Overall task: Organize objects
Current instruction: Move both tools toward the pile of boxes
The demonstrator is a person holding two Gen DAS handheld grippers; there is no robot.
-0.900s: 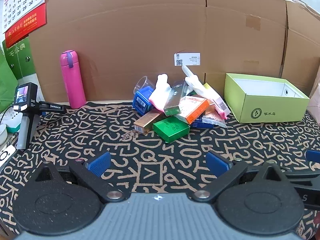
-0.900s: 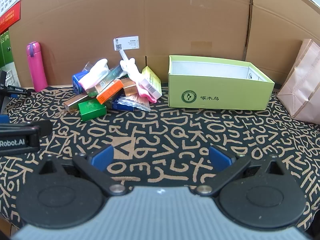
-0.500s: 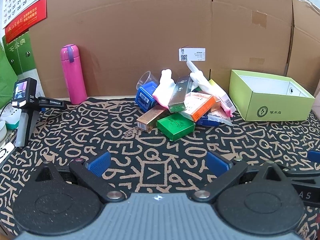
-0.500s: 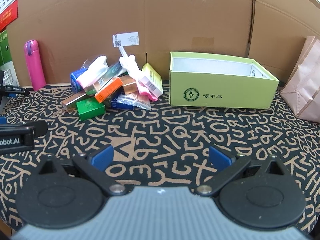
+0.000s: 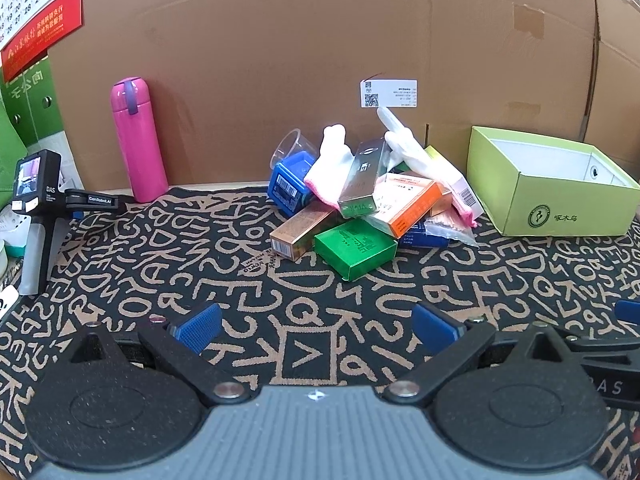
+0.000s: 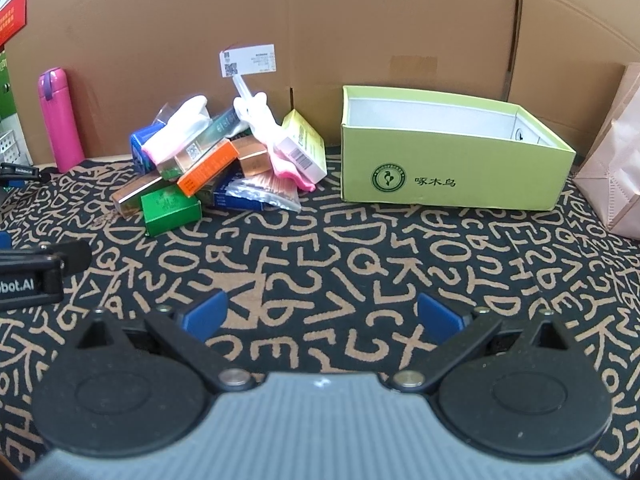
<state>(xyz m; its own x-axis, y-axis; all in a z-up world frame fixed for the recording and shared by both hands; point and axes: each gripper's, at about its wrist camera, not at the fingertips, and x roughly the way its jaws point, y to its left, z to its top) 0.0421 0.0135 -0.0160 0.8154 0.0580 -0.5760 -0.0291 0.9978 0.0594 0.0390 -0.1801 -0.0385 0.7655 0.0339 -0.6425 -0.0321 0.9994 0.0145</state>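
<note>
A pile of small items lies on the patterned mat: a green box [image 5: 355, 249], an orange box [image 5: 408, 206], a blue box [image 5: 289, 184], a copper box [image 5: 298, 230], white-pink gloves [image 5: 328, 164] and a clear cup [image 5: 289, 148]. The same pile shows in the right wrist view, with the green box [image 6: 170, 209] at its front. A light-green open box [image 5: 552, 192] stands to the right of the pile; it looks empty in the right wrist view [image 6: 452, 160]. My left gripper [image 5: 316, 330] is open and empty, well short of the pile. My right gripper [image 6: 322, 316] is open and empty.
A pink bottle [image 5: 138, 140] stands at the back left against a cardboard wall [image 5: 280, 40]. A spare gripper with a screen [image 5: 38, 200] stands at the left edge. A pink paper bag [image 6: 612, 176] stands at the right. The left gripper's side [image 6: 36, 272] shows in the right wrist view.
Both grippers have moved forward toward the pile and the box, which look larger now. Both stay open and empty.
</note>
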